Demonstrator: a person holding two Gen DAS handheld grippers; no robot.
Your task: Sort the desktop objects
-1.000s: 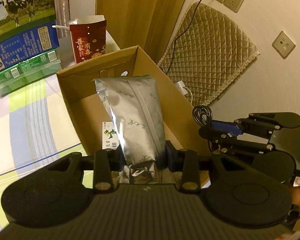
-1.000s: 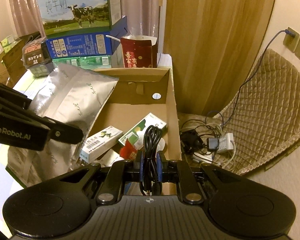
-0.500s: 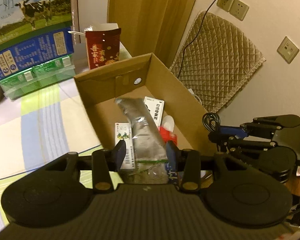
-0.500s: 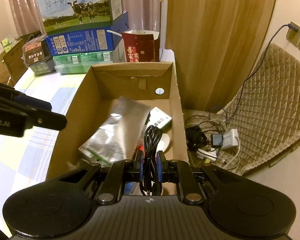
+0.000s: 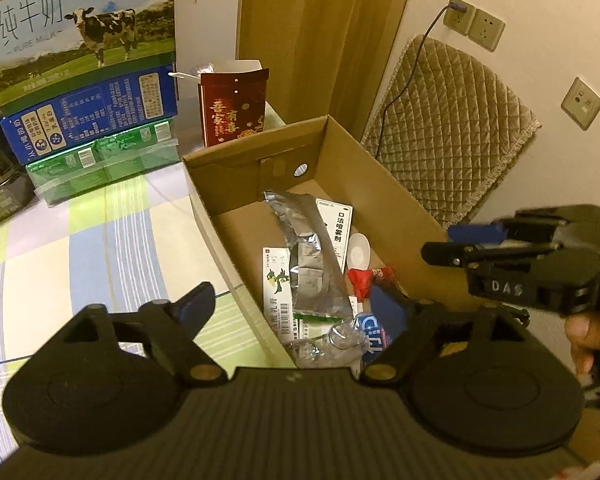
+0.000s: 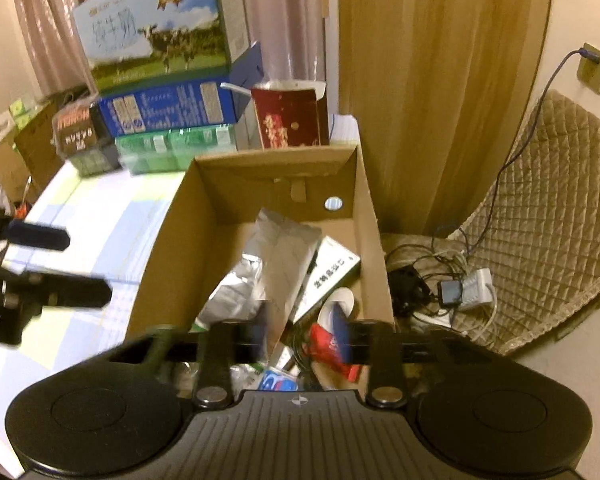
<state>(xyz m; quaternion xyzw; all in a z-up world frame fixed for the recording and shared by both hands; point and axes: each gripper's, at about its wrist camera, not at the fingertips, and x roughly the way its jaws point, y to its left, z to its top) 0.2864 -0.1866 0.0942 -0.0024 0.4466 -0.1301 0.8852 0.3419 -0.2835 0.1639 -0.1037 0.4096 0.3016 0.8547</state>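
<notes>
An open cardboard box (image 5: 356, 168) (image 6: 172, 224) stands on the checked tablecloth. A silver foil pouch (image 5: 312, 256) (image 6: 272, 264) lies inside it on white medicine boxes (image 5: 278, 284), a white dish (image 5: 358, 246) and a red wrapper (image 5: 362, 278). A black cable (image 6: 300, 354) lies in the box just ahead of the right gripper. My left gripper (image 5: 292, 304) is open and empty over the box's near end. My right gripper (image 6: 304, 332) is open and empty above the box, blurred; it also shows in the left wrist view (image 5: 472, 244).
Stacked milk cartons (image 5: 84, 60) (image 6: 160, 44) and a dark red gift box (image 5: 234, 108) (image 6: 290, 118) stand behind the box. A quilted cushion (image 6: 548, 208) and tangled chargers (image 6: 456, 292) lie to the right by the wall, with sockets (image 5: 474, 22) above.
The left gripper let go of the foil pouch, which now lies in the box, and opened wide. The right gripper opened and dropped the black cable into the box.
</notes>
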